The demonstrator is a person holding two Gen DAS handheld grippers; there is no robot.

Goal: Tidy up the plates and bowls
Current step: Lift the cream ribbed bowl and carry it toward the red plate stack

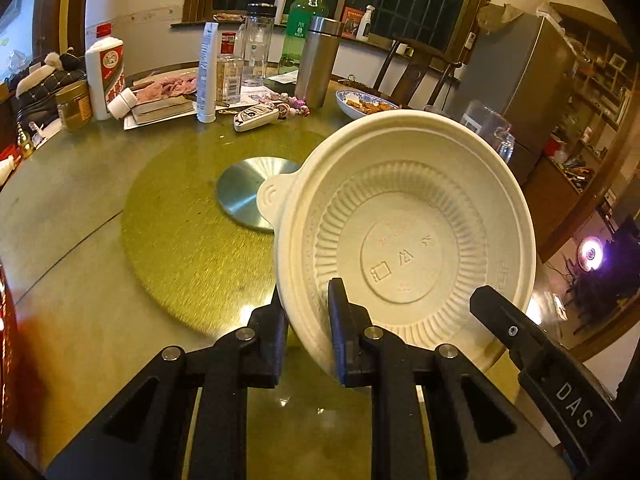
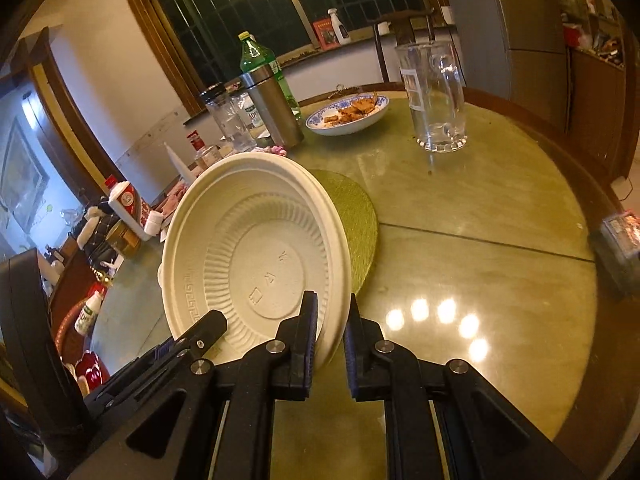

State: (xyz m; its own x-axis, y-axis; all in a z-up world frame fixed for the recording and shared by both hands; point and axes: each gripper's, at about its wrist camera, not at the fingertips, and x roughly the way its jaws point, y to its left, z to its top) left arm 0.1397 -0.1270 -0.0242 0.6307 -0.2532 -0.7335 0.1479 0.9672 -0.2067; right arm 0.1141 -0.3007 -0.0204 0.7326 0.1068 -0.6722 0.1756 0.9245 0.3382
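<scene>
The cream bowl is up in the air, tipped on its edge, and both grippers hold it. It looks like more than one bowl stacked together, because the right wrist view shows two rims one behind the other.

The left gripper is pinched on the bowl's rim. One finger is behind the bowl's wall and the other finger sits inside the bowl. The bowl rises up and to the right of this gripper, with its open inside facing the camera. A small round tab sticks out from the rim on the far left side.

The right gripper is pinched on the rim too. Its left finger presses on the inside of the bowl and its right finger is on the outside. From this gripper the bowl goes up and to the left. The tip of the left gripper shows at the bowl's lower left edge in this view, so the two grippers hold spots close together on the low part of the rim.

Below and beyond the bowl is a round green table with a gold mat and a shiny metal disc in its middle. Farther away stand a glass mug, a blue and white dish of food, a steel flask and a green bottle.
</scene>
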